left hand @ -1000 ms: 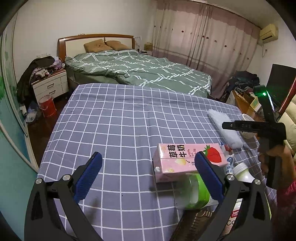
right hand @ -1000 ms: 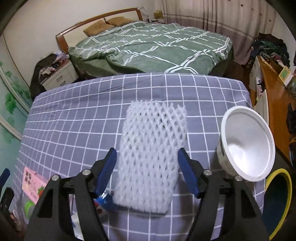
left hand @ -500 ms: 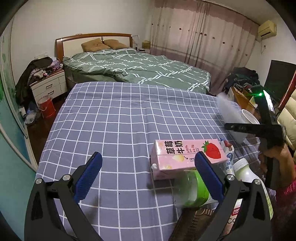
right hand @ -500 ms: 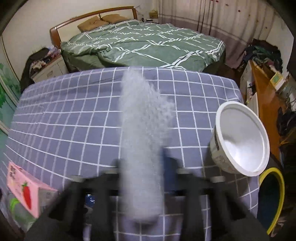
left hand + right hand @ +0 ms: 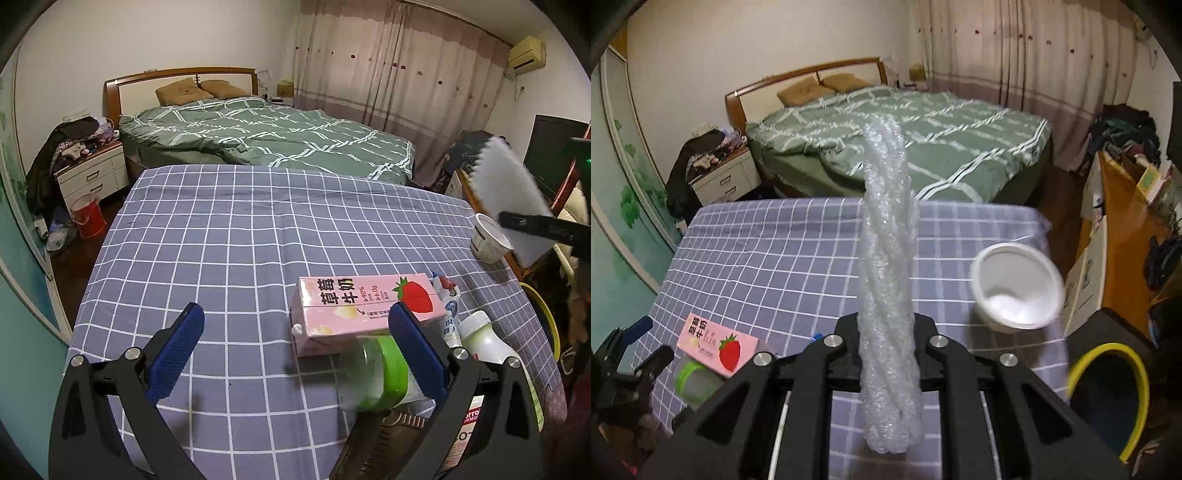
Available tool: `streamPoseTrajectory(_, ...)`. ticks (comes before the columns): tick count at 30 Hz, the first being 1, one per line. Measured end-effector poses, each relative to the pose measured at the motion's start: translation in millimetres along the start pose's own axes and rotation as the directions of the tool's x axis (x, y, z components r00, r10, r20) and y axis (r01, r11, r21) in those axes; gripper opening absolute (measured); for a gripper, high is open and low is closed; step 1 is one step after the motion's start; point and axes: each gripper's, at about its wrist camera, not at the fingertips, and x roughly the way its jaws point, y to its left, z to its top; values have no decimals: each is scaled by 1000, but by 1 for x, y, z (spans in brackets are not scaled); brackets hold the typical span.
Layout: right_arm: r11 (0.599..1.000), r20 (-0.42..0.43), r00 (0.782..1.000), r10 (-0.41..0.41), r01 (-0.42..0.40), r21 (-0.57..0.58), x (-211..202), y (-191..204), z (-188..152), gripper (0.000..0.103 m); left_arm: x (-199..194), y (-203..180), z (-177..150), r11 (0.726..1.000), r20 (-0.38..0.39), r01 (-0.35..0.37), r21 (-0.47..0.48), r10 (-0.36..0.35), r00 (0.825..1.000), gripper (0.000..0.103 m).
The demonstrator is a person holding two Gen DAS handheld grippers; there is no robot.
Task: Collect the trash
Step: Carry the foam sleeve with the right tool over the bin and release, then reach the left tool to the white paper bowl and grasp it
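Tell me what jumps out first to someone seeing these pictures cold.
The white foam net sleeve stands out first, pinched upright in the right claw above the checked tablecloth. Next comes the pink strawberry milk carton, lying on its side near the table's right end, just ahead of the open left claw. An empty white cup sits near the far right edge.

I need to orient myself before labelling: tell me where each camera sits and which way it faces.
Left wrist: on the left gripper, facing the checked table and bed; its open blue fingers show.
Right wrist: on the right gripper, facing the same way; its black jaws, shut on the foam net, show.
Shared: pink milk carton, white cup, green bottle.
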Motion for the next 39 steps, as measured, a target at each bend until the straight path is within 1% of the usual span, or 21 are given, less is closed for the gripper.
streamPoseTrajectory(3,999,28,999,-43,42,25,-24,-27,-5,13,0,-2,0,1000,0,3,6,-3,1000,98)
streamPoseTrajectory(6,990,33,992,-126,123,67,-41,-60,-17,14,-1,-3,0,1000,1,5,11,-5,1000,98)
streamPoseTrajectory(10,967,-16,977,-215,215,135,-44,-110,-35,14,-1,-5,-1,1000,2,8,17,-8,1000,98)
streamPoseTrajectory(14,934,-78,954,-289,299,195,-43,-156,-60,14,-3,-6,0,1000,6,13,20,-13,1000,98)
streamPoseTrajectory(17,911,-134,938,-319,343,230,-36,-182,-77,14,-3,-8,0,999,8,21,24,-21,1000,98)
streamPoseTrajectory(20,895,-177,928,-327,364,258,-27,-200,-88,14,-3,-12,-1,999,9,25,38,-25,1000,98)
streamPoseTrajectory(26,872,-219,914,-341,395,289,-13,-218,-105,15,-2,-18,-1,997,5,39,61,-40,999,98)
streamPoseTrajectory(28,867,-229,910,-345,402,295,-11,-223,-108,17,-2,-20,-1,997,1,49,63,-49,999,98)
streamPoseTrajectory(29,863,-233,909,-346,405,301,-11,-225,-109,24,-2,-20,-1,997,1,51,64,-51,999,98)
streamPoseTrajectory(30,859,-234,908,-348,409,307,-11,-226,-109,37,-2,-21,-1,996,2,52,67,-53,999,98)
streamPoseTrajectory(32,853,-227,904,-363,420,310,-14,-228,-110,50,-2,-21,0,996,3,54,70,-55,999,98)
streamPoseTrajectory(34,851,-221,903,-370,424,309,-15,-230,-110,51,-2,-23,-1,996,1,56,76,-56,998,98)
streamPoseTrajectory(39,855,-208,909,-362,413,315,-21,-227,-107,51,-6,-33,0,992,-2,57,110,-57,998,98)
